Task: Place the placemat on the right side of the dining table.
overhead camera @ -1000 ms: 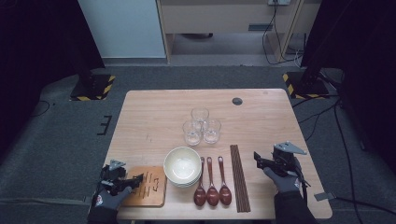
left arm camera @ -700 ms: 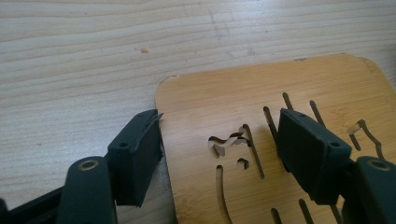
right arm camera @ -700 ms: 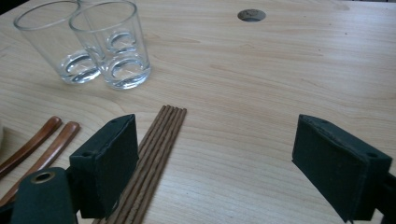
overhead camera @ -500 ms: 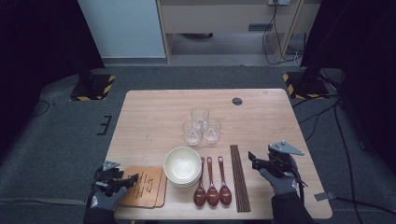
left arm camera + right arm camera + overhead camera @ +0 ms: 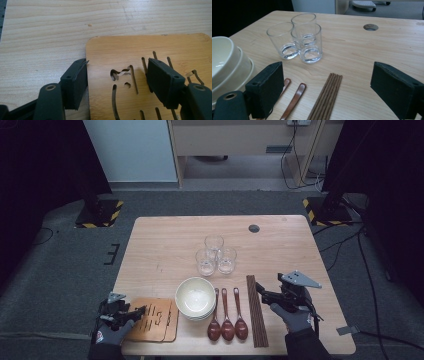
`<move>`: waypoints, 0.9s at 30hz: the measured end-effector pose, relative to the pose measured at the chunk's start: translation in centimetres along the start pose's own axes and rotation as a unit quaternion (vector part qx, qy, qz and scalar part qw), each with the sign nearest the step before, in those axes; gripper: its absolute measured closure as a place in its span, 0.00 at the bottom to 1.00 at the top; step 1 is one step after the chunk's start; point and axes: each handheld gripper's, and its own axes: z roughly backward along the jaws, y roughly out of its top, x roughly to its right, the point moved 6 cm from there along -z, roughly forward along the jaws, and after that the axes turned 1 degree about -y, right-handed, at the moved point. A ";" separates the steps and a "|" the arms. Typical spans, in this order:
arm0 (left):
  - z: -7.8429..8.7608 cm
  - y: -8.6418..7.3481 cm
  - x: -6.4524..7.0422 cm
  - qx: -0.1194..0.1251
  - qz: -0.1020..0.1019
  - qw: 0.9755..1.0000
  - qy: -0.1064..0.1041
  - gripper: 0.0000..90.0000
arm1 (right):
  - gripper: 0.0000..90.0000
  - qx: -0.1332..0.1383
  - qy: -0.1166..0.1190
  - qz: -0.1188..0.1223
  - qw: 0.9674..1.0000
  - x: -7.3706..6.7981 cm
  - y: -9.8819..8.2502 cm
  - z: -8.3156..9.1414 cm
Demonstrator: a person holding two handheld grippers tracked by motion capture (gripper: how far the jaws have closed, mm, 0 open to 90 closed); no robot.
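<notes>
Desk (image 5: 160, 245), light wood, items listed from the left of the high frame to the right. Lower left: left tool (image 5: 131, 312), jaws partly parted and having just been closing, set astride the left edge of the wooden trivet (image 5: 155, 320); in the left gripper view one pad rests against the slotted board's (image 5: 150, 50) outer edge and the other lies over its top face, so a firm clamp cannot be confirmed and it reads as released, straddling. The trivet itself lies flat at the lower-left corner of the desk, just beside the stacked bowls (image 5: 195, 298). Centre: three drinking glasses (image 5: 215, 255), clustered and upright, above the bowls. Lower centre: three wooden spoons (image 5: 227, 317), side by side, bowls toward the near edge. Right of these: a bundle of chopsticks (image 5: 256, 312), laid lengthwise. Lower right: right tool (image 5: 261, 292), jaws wide apart, empty, hovering just beside the chopsticks' far end. Step in hand, by judgement: seating the left tool on the trivet edge. The next move calls for closing fully on that thin edge, then lifting level so the board clears the bowls.
</notes>
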 end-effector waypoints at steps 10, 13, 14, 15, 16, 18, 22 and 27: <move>1.5 0.0 -0.8 0.037 0.012 0.999 -0.007 0.38 | 0.18 0.025 0.013 0.003 1.000 -2.2 1.4 0.8; 2.3 -0.4 -0.9 0.040 0.011 0.999 -0.006 0.44 | 0.18 0.029 0.025 0.011 0.999 -3.4 1.9 1.2; 2.3 -0.4 -0.9 0.040 0.011 0.999 -0.006 0.48 | 0.18 0.029 0.025 0.011 0.999 -3.4 1.9 1.2; 2.4 -0.6 -0.9 0.040 0.010 0.999 -0.005 0.48 | 0.18 0.028 0.032 0.017 0.999 -4.1 2.1 1.4; 2.5 -0.7 -0.8 0.037 0.006 0.999 -0.004 0.50 | 0.18 0.029 0.034 0.020 0.999 -4.5 2.2 1.4; 2.6 -0.8 -0.6 0.035 -0.003 0.999 -0.005 0.53 | 0.18 0.029 0.043 0.018 0.998 -5.2 2.2 1.5; 2.8 -1.1 -0.3 0.027 -0.021 0.999 -0.006 0.59 | 0.20 0.029 0.061 0.018 0.998 -6.9 2.5 1.6; 3.1 -1.3 -0.2 0.022 -0.033 0.999 0.003 0.67 | 0.22 0.034 0.090 0.018 0.995 -9.2 3.0 1.4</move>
